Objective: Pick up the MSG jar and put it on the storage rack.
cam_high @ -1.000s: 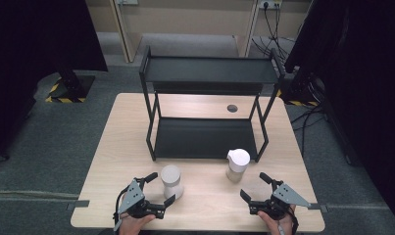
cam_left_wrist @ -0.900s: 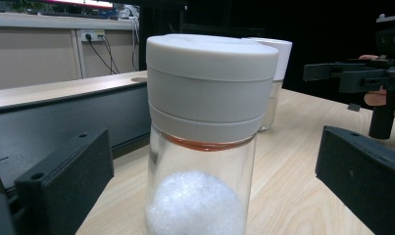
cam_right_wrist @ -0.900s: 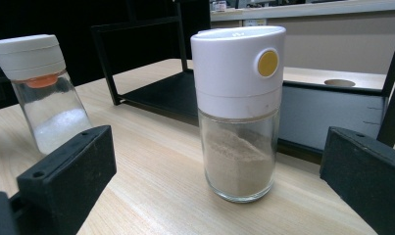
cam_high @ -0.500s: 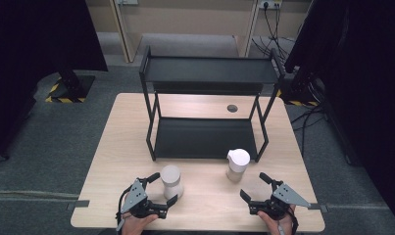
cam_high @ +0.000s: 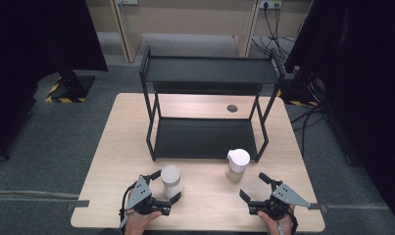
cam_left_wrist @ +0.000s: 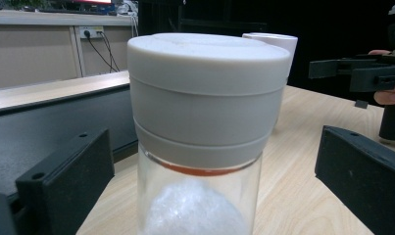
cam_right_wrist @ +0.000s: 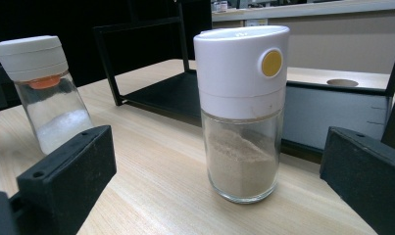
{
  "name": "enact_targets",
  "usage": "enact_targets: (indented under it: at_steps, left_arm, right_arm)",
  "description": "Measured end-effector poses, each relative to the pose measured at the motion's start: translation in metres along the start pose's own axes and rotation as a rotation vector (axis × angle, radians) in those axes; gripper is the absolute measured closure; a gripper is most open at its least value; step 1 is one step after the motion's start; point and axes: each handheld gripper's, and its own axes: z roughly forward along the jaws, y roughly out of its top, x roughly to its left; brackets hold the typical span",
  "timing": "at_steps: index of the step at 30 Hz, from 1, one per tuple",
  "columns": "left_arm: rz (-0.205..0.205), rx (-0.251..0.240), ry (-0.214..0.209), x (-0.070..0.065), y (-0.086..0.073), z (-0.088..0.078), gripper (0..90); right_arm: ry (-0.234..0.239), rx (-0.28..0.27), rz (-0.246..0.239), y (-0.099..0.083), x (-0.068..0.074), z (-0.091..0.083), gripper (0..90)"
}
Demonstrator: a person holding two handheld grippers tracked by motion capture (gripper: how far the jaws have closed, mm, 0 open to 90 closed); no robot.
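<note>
Low in the frame on the worktop [cam_high: 205, 205], left gripper [cam_high: 166, 187] jaws spread around the grey-capped jar [cam_high: 170, 180], not touching; right gripper [cam_high: 256, 187] jaws spread, white-capped jar [cam_high: 237, 165] just beyond.

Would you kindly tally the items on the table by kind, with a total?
Glass jars with white lids: 2, one with white contents, one with tan powder
Black two-tier rack: 1
Total: 3
</note>
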Motion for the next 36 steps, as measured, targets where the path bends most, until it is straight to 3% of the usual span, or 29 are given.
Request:
enact_targets:
  at_steps: [10,17,29,36]
  left_arm:
    - [-0.013,0.028,-0.016,0.007,0.003,0.012,12.3]
    - [0.010,0.033,-0.024,0.012,0.006,0.014,32.7]
    - [0.030,0.027,-0.018,0.013,0.015,0.011,34.8]
    - [0.023,0.016,-0.040,0.017,0.029,0.012,35.0]
  right_arm:
    - [0.000,-0.002,0.000,0.000,0.000,0.000,0.5]
    - [0.000,-0.002,-0.002,0.000,-0.001,0.000,0.5]
    - [0.000,-0.001,0.001,0.000,-0.002,0.000,0.5]
    - [0.001,-0.002,0.001,0.000,-0.001,0.000,0.5]
